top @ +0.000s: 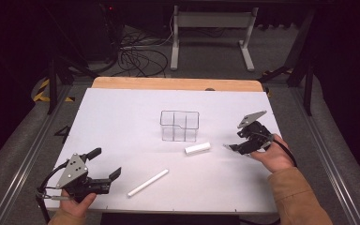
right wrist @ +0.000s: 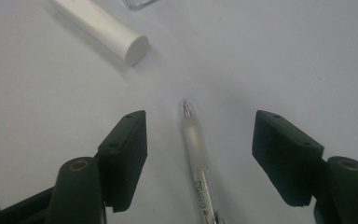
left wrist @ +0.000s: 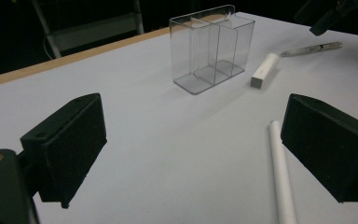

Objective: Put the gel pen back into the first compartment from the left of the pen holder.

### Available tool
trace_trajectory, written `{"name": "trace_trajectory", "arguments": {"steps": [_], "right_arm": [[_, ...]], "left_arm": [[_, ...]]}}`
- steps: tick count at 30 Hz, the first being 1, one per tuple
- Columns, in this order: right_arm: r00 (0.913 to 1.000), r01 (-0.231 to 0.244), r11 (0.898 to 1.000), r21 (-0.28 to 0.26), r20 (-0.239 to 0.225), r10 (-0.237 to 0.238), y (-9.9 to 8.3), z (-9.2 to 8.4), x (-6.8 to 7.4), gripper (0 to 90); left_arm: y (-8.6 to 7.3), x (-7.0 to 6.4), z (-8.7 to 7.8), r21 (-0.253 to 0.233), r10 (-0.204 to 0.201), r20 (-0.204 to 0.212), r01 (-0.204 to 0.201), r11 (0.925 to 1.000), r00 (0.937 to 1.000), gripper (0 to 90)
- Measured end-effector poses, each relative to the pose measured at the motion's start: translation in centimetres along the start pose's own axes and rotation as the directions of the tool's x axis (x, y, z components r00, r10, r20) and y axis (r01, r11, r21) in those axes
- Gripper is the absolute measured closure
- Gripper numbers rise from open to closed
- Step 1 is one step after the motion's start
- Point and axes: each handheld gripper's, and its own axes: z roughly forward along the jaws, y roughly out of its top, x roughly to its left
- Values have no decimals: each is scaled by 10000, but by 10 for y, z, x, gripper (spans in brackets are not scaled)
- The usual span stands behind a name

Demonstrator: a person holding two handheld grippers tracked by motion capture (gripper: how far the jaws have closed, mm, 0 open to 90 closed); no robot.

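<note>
A clear pen (right wrist: 198, 158) lies on the white table sheet (top: 122, 122), its tip pointing away between the jaws of my right gripper (right wrist: 200, 123). The jaws straddle it with a gap on each side, so the gripper is open and low over the sheet at the right (top: 239, 140). A short white tube (top: 197, 148) (right wrist: 103, 29) lies just beyond the pen, in front of a clear compartmented holder (top: 179, 125) (left wrist: 212, 46). A long white stick (top: 147, 183) (left wrist: 282, 175) lies near the front. My left gripper (top: 105, 162) (left wrist: 191, 149) rests open at the front left, nothing between its jaws.
The table's wooden back edge (top: 168, 83) shows beyond the sheet. On the floor behind it are a tangle of cables (top: 136, 56) and a white desk frame (top: 211, 33). Metal rails run along both sides of the table.
</note>
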Motion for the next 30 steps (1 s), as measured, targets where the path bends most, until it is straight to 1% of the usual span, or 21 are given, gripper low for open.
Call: {"name": "trace_trajectory", "arguments": {"steps": [4, 5, 7, 10, 13, 14, 17, 18, 20, 26, 30], "right_arm": [[10000, 86, 9986, 517, -44, -83, -2, 6, 1, 421], [9998, 183, 9975, 685, -59, -180, -3, 7, 0, 433], [9997, 219, 9956, 908, -107, -210, -4, 10, 0, 445], [9996, 269, 9925, 1190, -124, -256, -5, 13, 0, 463], [9994, 327, 9881, 1506, -170, -305, -5, 16, -1, 476], [9990, 424, 9862, 1603, -185, -400, -5, 17, -2, 481], [9985, 517, 9829, 1769, -250, -481, -5, 19, -2, 497], [9981, 595, 9823, 1774, -278, -555, -5, 20, -2, 501], [9981, 596, 9820, 1794, -258, -558, -4, 21, -2, 511], [9960, 895, 9800, 1779, -223, -869, -3, 23, -1, 588], [9906, 1364, 9705, 1988, -242, -1343, -3, 27, -1, 659]], "left_arm": [[0, 0, 0, -1, -28, -8, 28, 10000, 10000, 74], [0, 0, 0, -4, -39, -2, 39, 10000, 10000, 74], [0, 0, 0, 14, 16, -1, -16, 10000, 10000, 74], [0, 0, 1, 8, -68, 0, 68, 10000, 10000, 74], [-1, 0, 1, 31, -54, 4, 54, 10000, 10000, 74], [-1, 0, 1, 37, -51, 3, 51, 10000, 10000, 74], [-1, 0, 1, 34, -63, -2, 63, 10000, 10000, 74], [-1, 0, 1, 30, -67, -5, 67, 10000, 10000, 74], [-1, 0, 1, 27, -69, -6, 69, 10000, 10000, 74], [-1, 1, 1, 57, -81, -15, 81, 10000, 10000, 74], [-1, 1, 1, 51, -81, -30, 82, 10000, 10000, 74]]}}
